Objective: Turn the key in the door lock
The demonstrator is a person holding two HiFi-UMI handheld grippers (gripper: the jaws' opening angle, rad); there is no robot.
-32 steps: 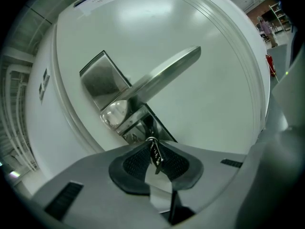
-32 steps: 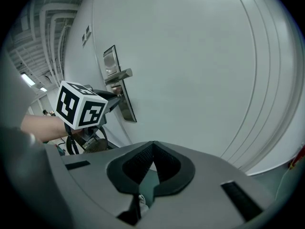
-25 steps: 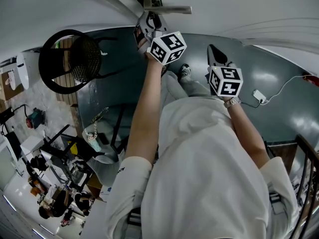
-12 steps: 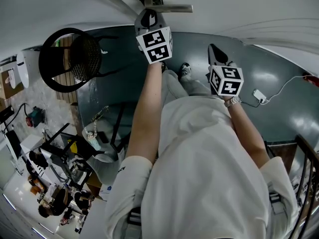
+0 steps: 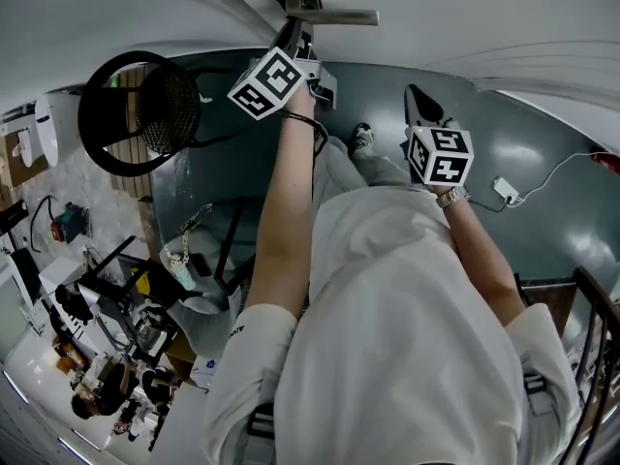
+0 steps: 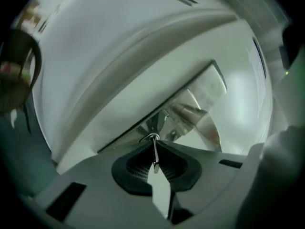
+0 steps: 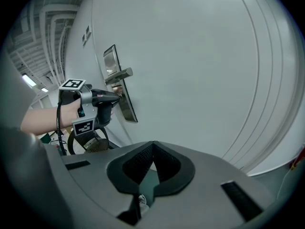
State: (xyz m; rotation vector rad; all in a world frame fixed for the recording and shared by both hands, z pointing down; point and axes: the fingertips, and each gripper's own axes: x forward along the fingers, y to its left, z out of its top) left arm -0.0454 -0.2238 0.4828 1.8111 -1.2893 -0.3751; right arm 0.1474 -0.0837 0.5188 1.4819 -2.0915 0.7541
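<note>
The white door (image 7: 200, 56) carries a steel lock plate (image 7: 119, 87) with a lever handle (image 7: 120, 74). In the left gripper view the plate (image 6: 202, 101) fills the middle. My left gripper (image 6: 153, 146) has its tips against the plate, and its jaws have just been closing on the thin metal key (image 6: 154, 151), whose ring (image 6: 151, 138) shows at the tips. From the head view that gripper (image 5: 294, 29) reaches up to the handle (image 5: 334, 16). In the right gripper view it (image 7: 117, 96) meets the plate below the handle. My right gripper (image 7: 152, 147) hangs back from the door, shut and empty, lower right in the head view (image 5: 415, 95).
A round black mesh chair (image 5: 136, 114) stands left of the door. A white cable and adapter (image 5: 504, 187) lie on the grey floor at right. A cluttered bench (image 5: 97, 356) is at lower left and a dark railing (image 5: 591, 308) at lower right.
My left gripper has rolled about its own line at the lock: its marker cube swung from the right of the wrist over to the left. The right gripper has not moved.
</note>
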